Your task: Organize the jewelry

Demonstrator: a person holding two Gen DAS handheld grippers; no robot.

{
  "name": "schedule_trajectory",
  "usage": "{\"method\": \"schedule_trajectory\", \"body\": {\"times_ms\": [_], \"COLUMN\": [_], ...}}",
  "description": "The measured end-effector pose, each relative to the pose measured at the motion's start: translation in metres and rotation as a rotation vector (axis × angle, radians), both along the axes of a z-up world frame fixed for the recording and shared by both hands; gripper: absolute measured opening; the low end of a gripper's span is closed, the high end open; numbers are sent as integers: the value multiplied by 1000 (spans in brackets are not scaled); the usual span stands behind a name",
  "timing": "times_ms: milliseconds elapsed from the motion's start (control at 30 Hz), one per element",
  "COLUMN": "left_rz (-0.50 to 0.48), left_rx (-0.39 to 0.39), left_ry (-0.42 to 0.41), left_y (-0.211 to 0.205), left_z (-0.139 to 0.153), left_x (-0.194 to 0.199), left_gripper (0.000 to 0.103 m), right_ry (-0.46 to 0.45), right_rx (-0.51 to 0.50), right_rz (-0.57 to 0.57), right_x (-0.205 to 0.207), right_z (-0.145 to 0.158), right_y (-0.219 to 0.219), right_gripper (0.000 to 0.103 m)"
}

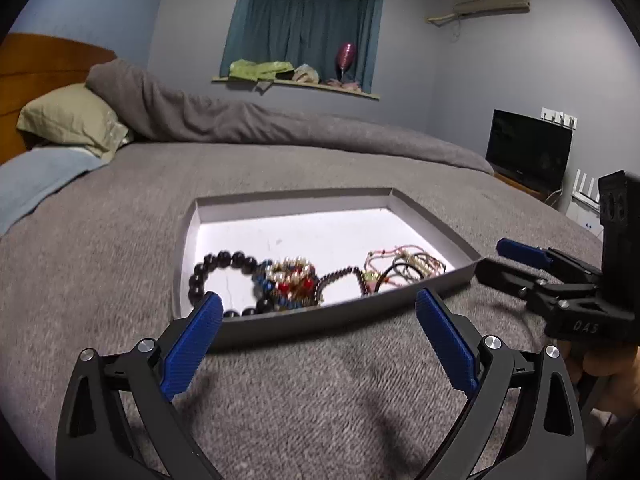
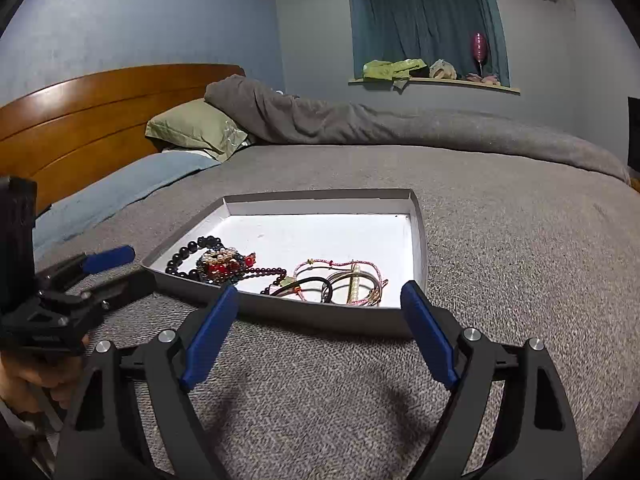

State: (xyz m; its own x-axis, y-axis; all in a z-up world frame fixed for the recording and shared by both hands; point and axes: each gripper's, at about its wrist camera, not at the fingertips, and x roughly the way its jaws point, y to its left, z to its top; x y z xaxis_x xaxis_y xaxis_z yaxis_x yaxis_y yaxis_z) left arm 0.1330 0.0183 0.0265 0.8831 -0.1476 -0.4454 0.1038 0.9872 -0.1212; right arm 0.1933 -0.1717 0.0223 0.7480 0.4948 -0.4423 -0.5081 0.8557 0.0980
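A shallow white cardboard tray [image 1: 320, 196] [image 2: 320, 200] lies on the grey bed. Along its near side lie a black bead bracelet [image 1: 218, 268] [image 2: 188, 250], a red, pearl and blue beaded cluster [image 1: 290, 284] [image 2: 222, 266], a dark red small-bead strand [image 1: 340, 276] [image 2: 266, 274] and a tangle of pink and gold bangles and cords [image 1: 404, 266] [image 2: 344, 282]. My left gripper [image 1: 318, 310] is open and empty just in front of the tray's near rim. My right gripper [image 2: 320, 300] is open and empty at the tray's near right edge; it also shows in the left wrist view [image 1: 490, 258].
The grey blanket [image 2: 500, 264] covers the bed all round the tray. A green pillow [image 2: 200, 130] and wooden headboard [image 2: 80, 120] are at the far left. A TV [image 1: 528, 150] stands to the right. A window ledge [image 2: 432, 80] holds clothes.
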Motion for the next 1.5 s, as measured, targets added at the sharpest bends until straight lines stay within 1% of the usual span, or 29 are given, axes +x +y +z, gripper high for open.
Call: {"method": "schedule_trajectory", "body": {"times_ms": [100,267,400,500,733,1500], "left_rz": [10,31,38,51,45,55], "left_rx": [-8,-12,-13,-15,-7,11], "left_ry": [-2,-19,-32,-23,-23,-15], "left_y": [2,5,6,7,6,4], "left_z": [-1,-3,-3,-3,-2,-2], "left_x": [-5,-14,-18,-17,-17,-17], "left_gripper": [96,96,96,96,96,98], "right_ry": [4,-18,-28,-29,-36,-42], "right_rx": [15,-4,0,12,16,9], "right_rz": [1,13,6,-2,-11,-12], "right_x": [-8,-21,-26,-26,-27,-28], "right_z": [0,0,-1,-1,-1,0], "right_y": [-1,4,3,0,-2,-1], "right_gripper": [83,83,83,84,89,94]}}
